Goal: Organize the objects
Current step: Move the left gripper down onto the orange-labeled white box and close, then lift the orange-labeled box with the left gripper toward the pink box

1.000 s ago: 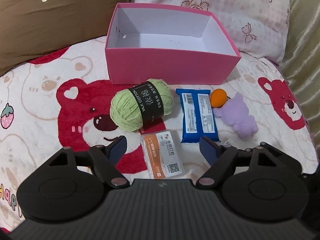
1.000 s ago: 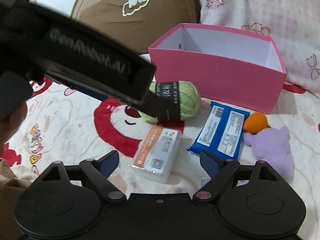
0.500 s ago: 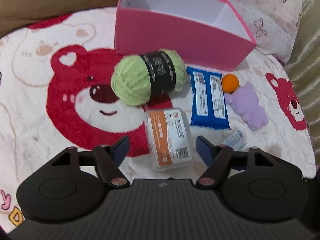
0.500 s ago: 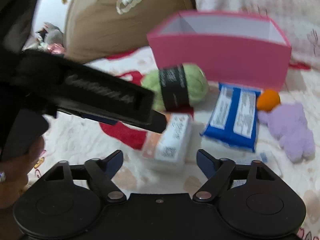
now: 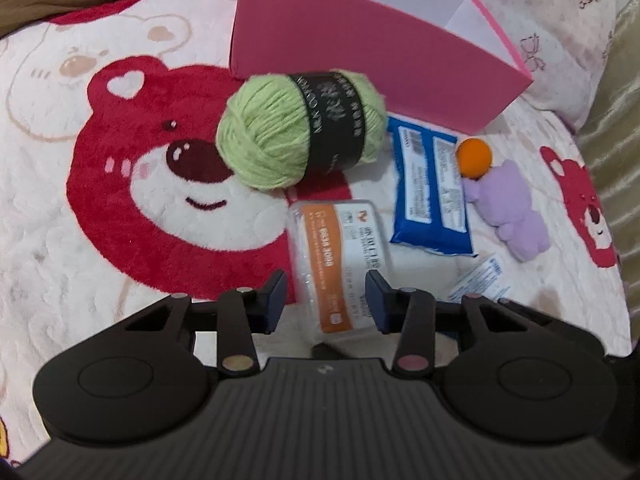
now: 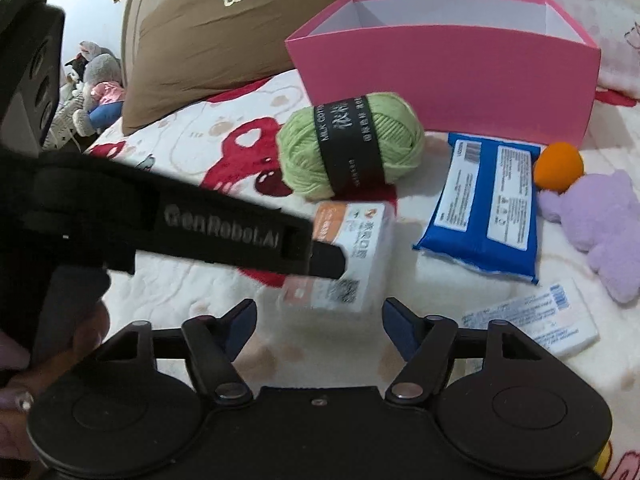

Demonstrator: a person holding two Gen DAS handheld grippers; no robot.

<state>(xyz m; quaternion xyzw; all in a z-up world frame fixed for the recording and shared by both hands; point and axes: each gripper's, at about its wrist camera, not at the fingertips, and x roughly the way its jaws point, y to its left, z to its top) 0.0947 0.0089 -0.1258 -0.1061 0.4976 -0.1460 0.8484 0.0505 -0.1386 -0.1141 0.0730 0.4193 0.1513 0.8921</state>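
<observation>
Left wrist view: left gripper [image 5: 326,294] closing astride the orange-and-white plastic-wrapped pack [image 5: 340,264], pads not yet pressing, apparently to lift it toward the open pink cardboard box [image 5: 360,60] | Right wrist view: right gripper [image 6: 316,324] spread, closing on nothing, just short of the pack.

A home bedroom is showing here: a fleecy bear-print blanket [image 5: 120,184] is covering a bed. Behind the pink box [image 6: 448,76], a brown pillow [image 6: 208,40] and a pink pillow [image 5: 560,32] are leaning, and stuffed toys [image 6: 92,84] are lying beyond the brown one.
</observation>
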